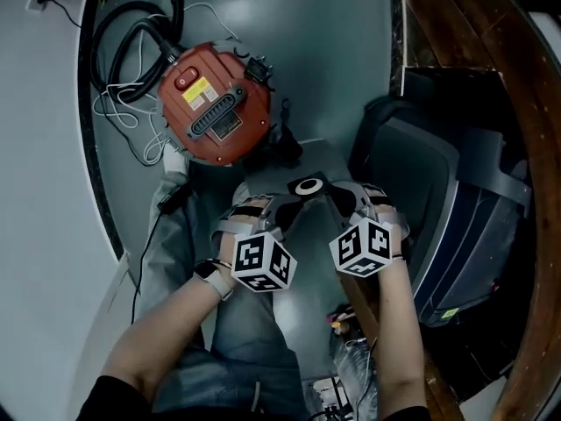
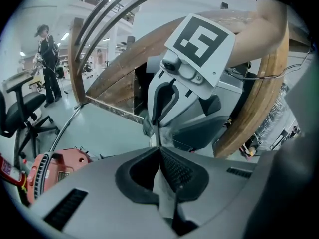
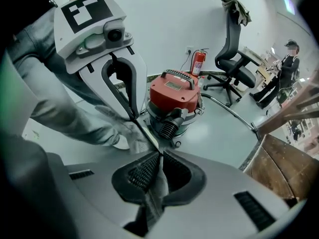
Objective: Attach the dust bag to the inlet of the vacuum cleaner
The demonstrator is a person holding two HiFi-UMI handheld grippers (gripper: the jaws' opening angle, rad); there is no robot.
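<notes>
The red vacuum cleaner (image 1: 215,103) stands on the grey floor, ahead and to the left of both grippers. The grey dust bag hangs between the grippers, its black collar (image 1: 308,185) with a white ring facing up. My left gripper (image 1: 263,209) is shut on the bag's left edge, and thin fabric (image 2: 167,193) shows pinched between its pads. My right gripper (image 1: 351,197) is shut on the opposite edge, the cloth (image 3: 155,188) pressed flat between its jaws. Each gripper faces the other across the bag. The vacuum (image 3: 174,96) lies beyond the left gripper (image 3: 134,116).
A black hose (image 1: 131,24) and white cable coil beside the vacuum. A curved wooden frame (image 1: 491,60) and a dark machine (image 1: 456,209) stand close on the right. An office chair (image 3: 237,59), a fire extinguisher (image 3: 198,62) and a standing person (image 2: 47,63) are farther off.
</notes>
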